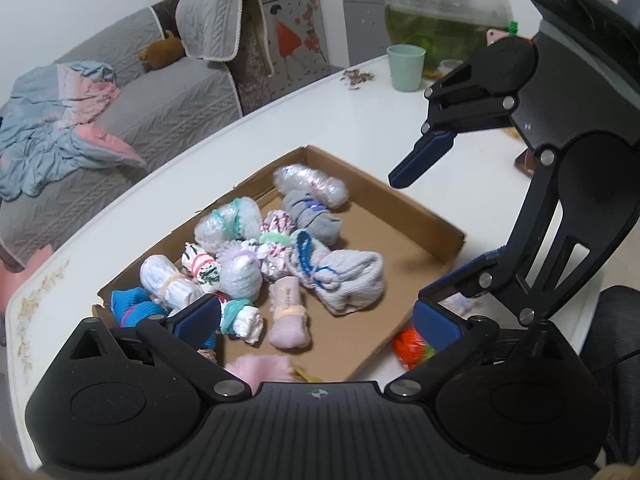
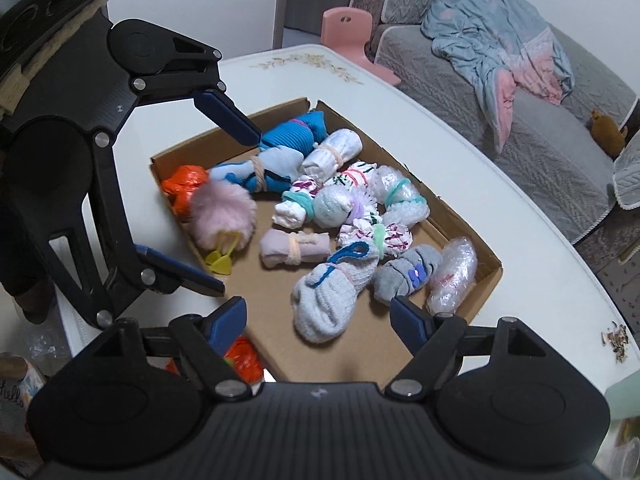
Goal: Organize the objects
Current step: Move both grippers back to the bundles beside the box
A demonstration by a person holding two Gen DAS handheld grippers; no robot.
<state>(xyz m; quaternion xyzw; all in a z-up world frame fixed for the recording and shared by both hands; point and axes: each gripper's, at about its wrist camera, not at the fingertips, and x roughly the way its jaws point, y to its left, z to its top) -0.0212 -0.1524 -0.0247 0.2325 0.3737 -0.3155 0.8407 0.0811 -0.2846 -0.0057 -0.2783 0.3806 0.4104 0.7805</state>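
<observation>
A shallow cardboard tray (image 1: pixel 436 220) (image 2: pixel 486 258) on the white table holds several tied bundles of socks and bubble wrap. Among them are a large grey-white sock bundle with a blue tie (image 1: pixel 344 276) (image 2: pixel 332 296), a pink roll (image 1: pixel 286 312) (image 2: pixel 294 246), a blue sock bundle (image 2: pixel 280 148) and a pink pompom (image 2: pixel 222 212). My left gripper (image 1: pixel 316 320) is open and empty, low over the tray's near side; it also shows in the right wrist view (image 2: pixel 224 208). My right gripper (image 2: pixel 320 316) is open and empty over the opposite side; it also shows in the left wrist view (image 1: pixel 416 240).
An orange bag (image 1: pixel 408 346) (image 2: pixel 240 360) lies on the table outside the tray, another orange one (image 2: pixel 184 188) in its corner. A green cup (image 1: pixel 405 67), a glass fishbowl (image 1: pixel 444 20) and scraps (image 1: pixel 356 78) stand at the table's far end. A grey sofa (image 1: pixel 160 96) lies beyond.
</observation>
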